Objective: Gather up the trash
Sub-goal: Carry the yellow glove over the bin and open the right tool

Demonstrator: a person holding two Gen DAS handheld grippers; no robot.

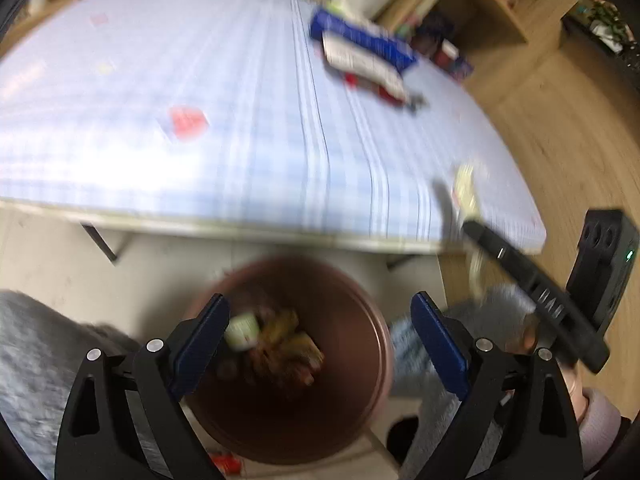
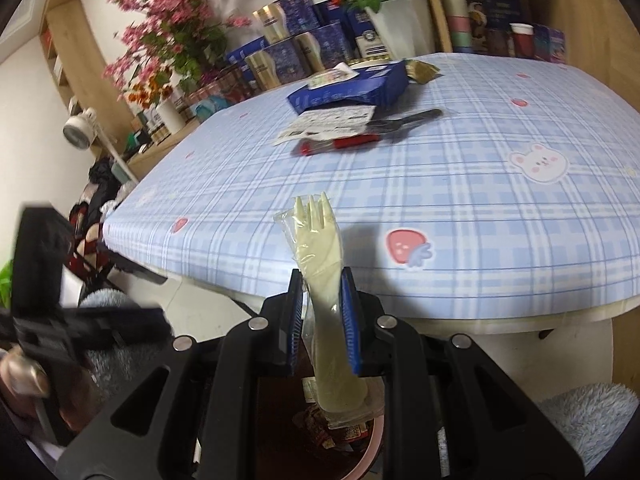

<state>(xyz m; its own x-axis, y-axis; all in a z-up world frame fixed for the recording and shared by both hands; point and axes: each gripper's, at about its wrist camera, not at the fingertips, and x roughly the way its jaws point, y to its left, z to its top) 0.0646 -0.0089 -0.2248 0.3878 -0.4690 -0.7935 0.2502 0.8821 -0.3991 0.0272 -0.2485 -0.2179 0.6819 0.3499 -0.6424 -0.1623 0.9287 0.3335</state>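
Note:
In the left wrist view my left gripper (image 1: 320,300) hangs open over a brown trash bin (image 1: 376,364) under the table edge, with nothing between its blue pads. A white cup (image 1: 242,330) and crumpled wrappers (image 1: 288,344) lie inside the bin. My right gripper (image 2: 320,276) is shut on a cream plastic fork (image 2: 316,232) in clear wrap, with the tines pointing up in front of the table edge. Under it, the bin's pink rim (image 2: 372,448) shows. The fork (image 1: 466,188) also appears, blurred, at the right of the left wrist view.
The table carries a blue checked cloth (image 2: 460,208). On its far side lie a blue box (image 2: 352,88), a paper leaflet (image 2: 328,122), a red pen (image 2: 340,144), a black tool (image 2: 408,118) and a gold wrapper (image 2: 420,70). Shelves with flowers and boxes stand behind.

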